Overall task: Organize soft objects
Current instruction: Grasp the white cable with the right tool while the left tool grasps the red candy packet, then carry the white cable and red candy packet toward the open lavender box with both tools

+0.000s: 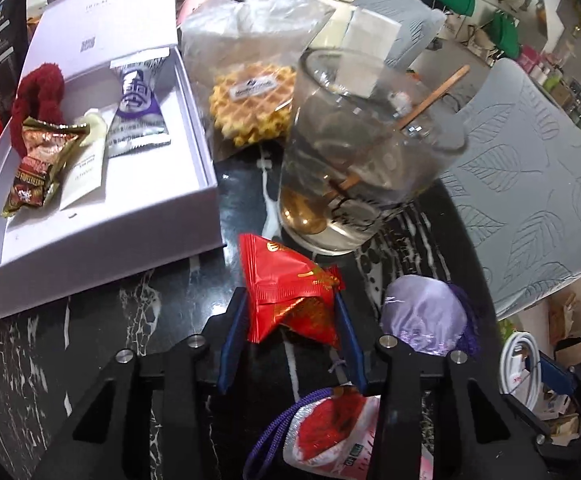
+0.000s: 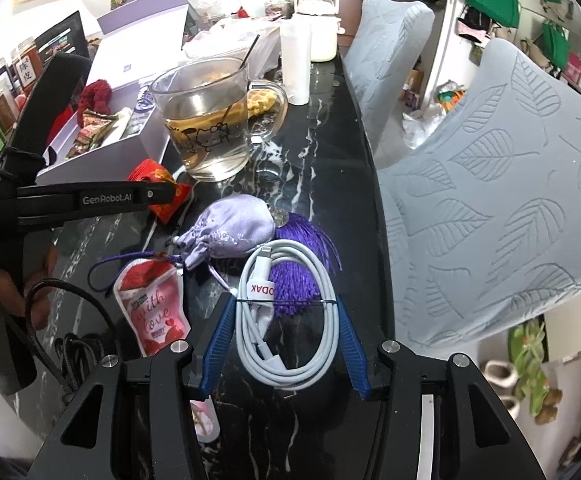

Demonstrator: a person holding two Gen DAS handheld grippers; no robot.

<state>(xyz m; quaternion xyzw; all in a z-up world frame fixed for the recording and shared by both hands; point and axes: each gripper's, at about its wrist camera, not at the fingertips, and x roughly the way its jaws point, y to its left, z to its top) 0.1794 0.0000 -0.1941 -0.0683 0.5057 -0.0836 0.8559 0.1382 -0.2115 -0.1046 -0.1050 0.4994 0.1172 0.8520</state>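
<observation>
Left wrist view is showing the left tongs [image 1: 290, 316] closing on a red packet [image 1: 290, 292], whose crumpled lower part is sitting between the two blue fingers [image 1: 232, 344] and appears to be touching both; whether it is lifted off the dark marble table [image 1: 130, 320] or resting on it is hard to tell. The step in hand, as I judge it, is carrying this packet to the white box [image 1: 102, 216] lying open at the far left, where a red fuzzy scrunchie [image 1: 38, 96], a gold snack wrapper [image 1: 38, 160], a cream tube [image 1: 86, 168] and a purple-and-silver sachet [image 1: 138, 108] are already lying. The next move is likely calling for a swing left and away over the box wall while staying clear of the glass mug [image 1: 370, 152] standing just beyond the packet. Right wrist view is showing the right tongs [image 2: 286, 320] spread wide and holding nothing, hovering over a coiled white cable [image 2: 286, 320] lying between its fingers without touching them. Just beyond are lying a lilac satin pouch [image 2: 230, 228] with a purple tassel [image 2: 294, 276], and to the left a pink-and-red "with love" pouch [image 2: 150, 308]. The left device is reaching across from the left, nearly level, pointing right over the table.
</observation>
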